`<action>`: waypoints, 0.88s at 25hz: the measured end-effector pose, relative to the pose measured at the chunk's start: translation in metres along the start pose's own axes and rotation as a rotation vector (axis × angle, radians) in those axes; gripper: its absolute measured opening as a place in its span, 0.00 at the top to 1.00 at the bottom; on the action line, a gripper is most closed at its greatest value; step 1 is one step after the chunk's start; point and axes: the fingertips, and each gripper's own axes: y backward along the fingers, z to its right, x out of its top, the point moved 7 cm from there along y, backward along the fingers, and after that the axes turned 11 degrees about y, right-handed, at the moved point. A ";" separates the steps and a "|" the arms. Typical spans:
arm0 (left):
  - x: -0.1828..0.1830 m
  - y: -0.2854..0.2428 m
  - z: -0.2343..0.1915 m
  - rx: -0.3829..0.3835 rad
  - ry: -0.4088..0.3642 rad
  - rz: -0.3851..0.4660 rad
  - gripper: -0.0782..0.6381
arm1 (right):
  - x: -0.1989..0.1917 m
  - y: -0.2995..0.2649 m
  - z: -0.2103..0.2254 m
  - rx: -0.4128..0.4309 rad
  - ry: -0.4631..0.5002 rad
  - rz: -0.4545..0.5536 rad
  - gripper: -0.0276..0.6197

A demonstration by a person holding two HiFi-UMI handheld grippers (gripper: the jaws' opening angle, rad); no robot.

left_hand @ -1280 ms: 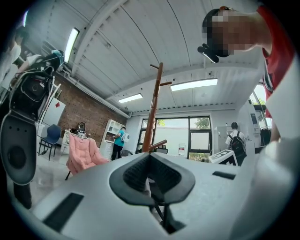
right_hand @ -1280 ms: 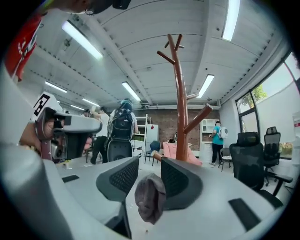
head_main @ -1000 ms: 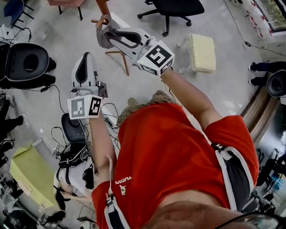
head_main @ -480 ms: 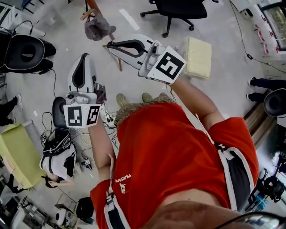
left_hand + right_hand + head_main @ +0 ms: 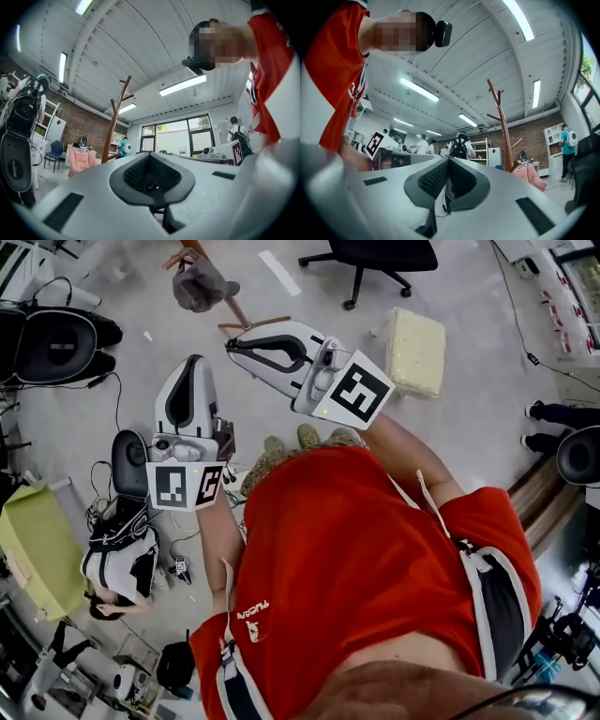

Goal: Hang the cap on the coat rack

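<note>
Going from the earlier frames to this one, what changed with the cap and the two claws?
The right claw let go of the cap, drew back toward the person and closed empty. The cap now hangs on the coat rack on its own. The left claw stayed shut and empty, held up in front of the person.
</note>
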 end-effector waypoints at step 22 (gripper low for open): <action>0.006 0.002 -0.015 -0.049 0.006 -0.011 0.88 | -0.005 -0.006 -0.011 -0.102 0.010 -0.038 0.92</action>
